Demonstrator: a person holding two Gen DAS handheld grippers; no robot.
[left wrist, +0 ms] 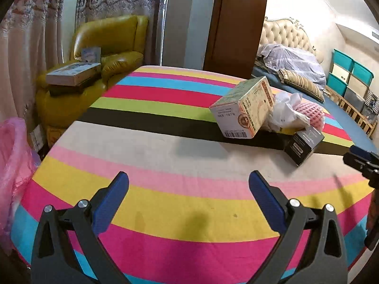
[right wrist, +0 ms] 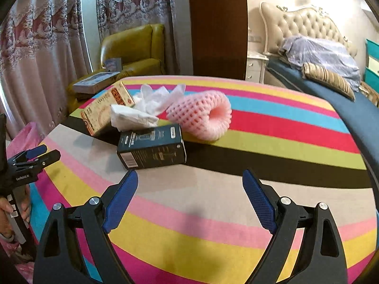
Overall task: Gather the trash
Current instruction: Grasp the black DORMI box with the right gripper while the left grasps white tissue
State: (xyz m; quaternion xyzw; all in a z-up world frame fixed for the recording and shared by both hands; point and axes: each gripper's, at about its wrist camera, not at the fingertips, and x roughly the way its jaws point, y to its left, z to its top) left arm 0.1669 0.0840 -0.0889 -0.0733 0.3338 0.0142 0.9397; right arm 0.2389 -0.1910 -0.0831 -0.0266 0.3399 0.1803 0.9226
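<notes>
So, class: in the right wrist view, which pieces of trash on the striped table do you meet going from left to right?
Tan box → dark box → pink foam net. The white tissues overlap the boxes, so I leave them out.

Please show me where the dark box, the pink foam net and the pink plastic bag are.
dark box [right wrist: 152,149]: right wrist view, front face.
pink foam net [right wrist: 201,118]: right wrist view, outer mesh side.
pink plastic bag [left wrist: 13,151]: left wrist view, crumpled upper part.
</notes>
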